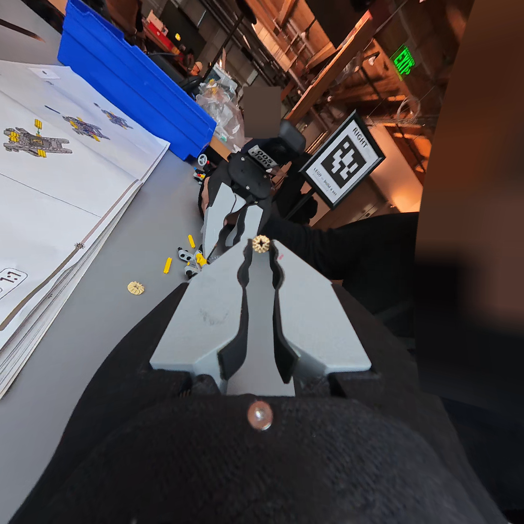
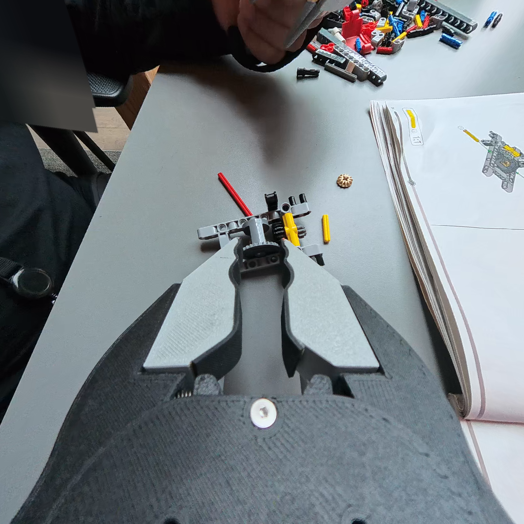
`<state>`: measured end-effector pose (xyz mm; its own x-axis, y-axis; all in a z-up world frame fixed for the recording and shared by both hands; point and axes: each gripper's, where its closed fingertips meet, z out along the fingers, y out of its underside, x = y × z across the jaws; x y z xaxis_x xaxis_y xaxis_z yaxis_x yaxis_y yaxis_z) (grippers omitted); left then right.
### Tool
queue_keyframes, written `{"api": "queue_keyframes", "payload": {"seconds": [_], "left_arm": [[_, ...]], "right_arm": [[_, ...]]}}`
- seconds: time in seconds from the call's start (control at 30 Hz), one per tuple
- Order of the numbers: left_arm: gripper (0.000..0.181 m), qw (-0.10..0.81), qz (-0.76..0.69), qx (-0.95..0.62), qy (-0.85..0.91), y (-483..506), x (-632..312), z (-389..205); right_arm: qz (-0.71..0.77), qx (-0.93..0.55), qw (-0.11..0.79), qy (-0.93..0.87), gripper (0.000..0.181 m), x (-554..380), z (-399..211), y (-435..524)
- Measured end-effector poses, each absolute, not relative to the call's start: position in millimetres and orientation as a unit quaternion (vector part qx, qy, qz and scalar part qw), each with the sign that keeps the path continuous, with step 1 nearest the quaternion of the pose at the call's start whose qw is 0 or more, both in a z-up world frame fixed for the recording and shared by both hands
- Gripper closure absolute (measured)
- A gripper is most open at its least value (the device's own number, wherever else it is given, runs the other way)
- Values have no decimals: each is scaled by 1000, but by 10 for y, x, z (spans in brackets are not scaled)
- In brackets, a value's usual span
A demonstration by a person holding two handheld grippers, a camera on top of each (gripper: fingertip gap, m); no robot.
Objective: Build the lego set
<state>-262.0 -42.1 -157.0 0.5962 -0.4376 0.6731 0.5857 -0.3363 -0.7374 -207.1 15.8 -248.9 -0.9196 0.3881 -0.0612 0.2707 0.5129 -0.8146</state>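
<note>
Tan plastic right at the tips: the left gripper [image 1: 261,244] pinches a small tan bevel gear [image 1: 260,243] between its two grey fingers, holding it up off the grey table [image 1: 147,226] with its toothed face towards the camera. Over to the right gripper [image 2: 261,249], and its fingers clamp the near end of the part-built grey assembly [image 2: 255,226], closing on a dark gear and the beam under it while the rest of the model sits on the table. A yellow connector [image 2: 289,228] stands in the middle of that assembly, black pins stick up at its far side, and a thin red axle [image 2: 234,194] lies slanting away, its near end at the model. Just beside the model on the right lies a loose yellow axle [image 2: 325,228], and a little farther out a second tan gear [image 2: 344,180] rests flat on the table. Beyond that, the open instruction booklet [image 2: 465,255] spreads along the table's right side. At the far end sits a heap of loose parts [image 2: 377,31] in red, blue, yellow, grey and black. From the left camera, a blue bin [image 1: 133,82] stands behind the booklet and a framed marker sign [image 1: 344,158] stands behind the right gripper.
</note>
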Motion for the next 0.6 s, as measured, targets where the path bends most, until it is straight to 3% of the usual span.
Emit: {"api": "queue_keyframes", "payload": {"seconds": [0.6], "left_arm": [[172,550,-387,-740,-33,-375,-2554,-1753]], "right_arm": [[454,-186,70,-868,159,-2069,-2491,157]]}}
